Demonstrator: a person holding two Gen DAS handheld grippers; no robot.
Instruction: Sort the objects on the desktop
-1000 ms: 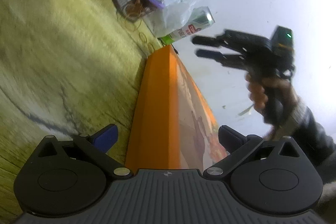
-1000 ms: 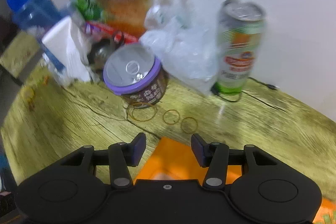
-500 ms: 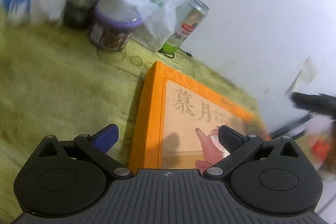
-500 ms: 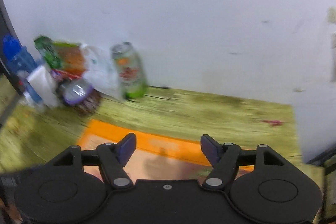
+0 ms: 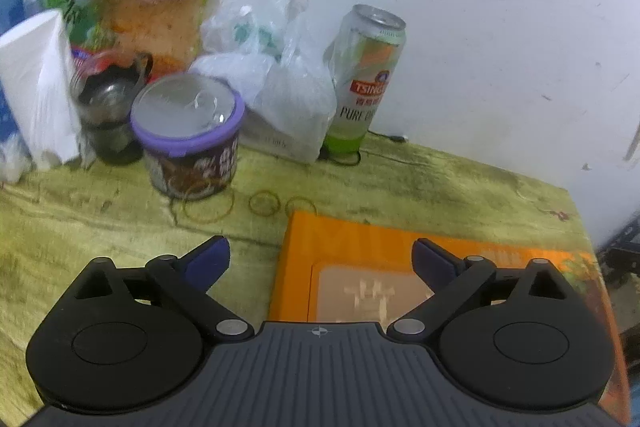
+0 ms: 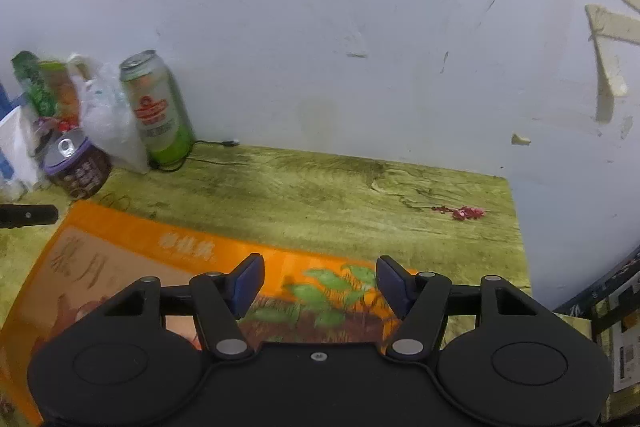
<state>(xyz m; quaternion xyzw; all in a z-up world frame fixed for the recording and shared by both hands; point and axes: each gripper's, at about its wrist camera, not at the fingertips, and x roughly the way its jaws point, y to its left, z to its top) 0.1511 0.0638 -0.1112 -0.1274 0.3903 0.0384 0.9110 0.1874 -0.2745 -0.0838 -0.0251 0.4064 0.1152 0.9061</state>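
Observation:
A flat orange box [image 5: 360,247] lies on the yellow-green wooden table [image 5: 80,235]. My left gripper [image 5: 320,251] hovers over the box's left edge. Its jaws are wide and closing, with only the box's edge and the table below them. My right gripper [image 6: 320,271] hangs above the right part of the orange box [image 6: 160,247]. Its jaws are closing and the pads touch nothing. A purple-lidded can [image 5: 188,135], a green beer can [image 5: 366,79] and a clear plastic bag [image 5: 280,99] stand at the wall.
Loose rubber bands [image 5: 262,203] lie between the can and the box. A snack bag [image 5: 140,7], a dark glass jar [image 5: 108,111] and a white tissue pack [image 5: 36,87] crowd the back left. A red scrap [image 6: 460,213] lies near the table's right edge [image 6: 516,227].
The left wrist view has rolled upright and swung to face the clutter at the wall. My right gripper has moved right, away from the cans, and its jaws stand wider than a second ago.

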